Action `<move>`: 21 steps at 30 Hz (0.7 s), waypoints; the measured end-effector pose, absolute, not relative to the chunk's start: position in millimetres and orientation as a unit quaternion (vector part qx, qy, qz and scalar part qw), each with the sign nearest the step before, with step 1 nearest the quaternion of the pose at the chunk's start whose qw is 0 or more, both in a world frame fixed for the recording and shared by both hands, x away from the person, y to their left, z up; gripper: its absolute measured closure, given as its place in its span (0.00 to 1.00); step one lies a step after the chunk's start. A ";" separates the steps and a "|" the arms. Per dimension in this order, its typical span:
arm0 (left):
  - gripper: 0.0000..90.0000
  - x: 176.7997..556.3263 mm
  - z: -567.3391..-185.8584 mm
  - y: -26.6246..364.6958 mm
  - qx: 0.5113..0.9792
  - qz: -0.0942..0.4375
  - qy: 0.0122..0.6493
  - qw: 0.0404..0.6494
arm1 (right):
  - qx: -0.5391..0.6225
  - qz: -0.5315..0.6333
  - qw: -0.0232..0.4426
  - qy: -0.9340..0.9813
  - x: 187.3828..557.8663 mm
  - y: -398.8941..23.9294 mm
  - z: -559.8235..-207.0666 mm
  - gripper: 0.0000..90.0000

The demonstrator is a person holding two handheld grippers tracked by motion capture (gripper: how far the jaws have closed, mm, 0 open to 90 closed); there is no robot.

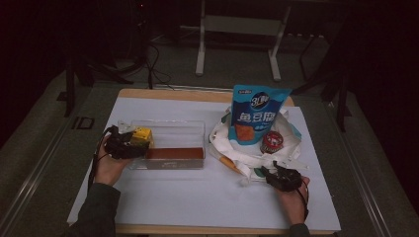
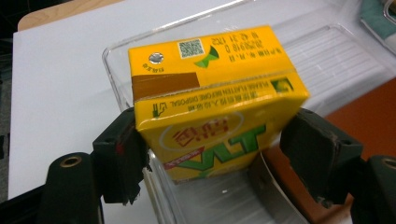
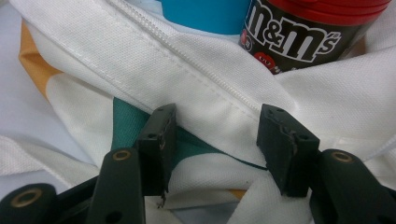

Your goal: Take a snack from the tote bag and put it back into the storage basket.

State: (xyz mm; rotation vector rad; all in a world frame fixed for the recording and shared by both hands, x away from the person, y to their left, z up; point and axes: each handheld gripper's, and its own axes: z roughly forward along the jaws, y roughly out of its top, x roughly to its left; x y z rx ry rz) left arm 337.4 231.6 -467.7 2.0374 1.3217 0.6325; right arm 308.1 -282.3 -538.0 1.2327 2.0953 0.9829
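A yellow drink carton sits between the jaws of my left gripper, both pads pressed against its sides. It hangs tilted over the left end of a clear plastic box. In the high view the carton and left gripper are at the box's left wall. My right gripper stands open at the near edge of a white tote bag. The right gripper view shows its jaws apart over the bag's hem, not pinching it. A blue snack pouch and an M&M's jar stand in the bag.
A flat red-brown piece lies along the clear box's near side. The box's rim runs close under the carton. A white sheet covers the tabletop. Metal stand legs rise beyond the far edge.
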 end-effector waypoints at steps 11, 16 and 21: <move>0.29 328.1 -463.5 241.1 0.762 0.242 0.504 0.327 | 0.454 0.362 0.258 0.773 308.0 -282.2 -538.0 0.52; 0.29 325.6 -457.9 244.7 0.755 0.250 0.502 0.341 | 0.454 0.362 0.258 0.773 307.9 -282.2 -538.0 0.52; 0.28 325.2 -455.6 245.4 0.755 0.249 0.494 0.352 | 0.454 0.362 0.258 0.772 307.9 -282.1 -538.0 0.52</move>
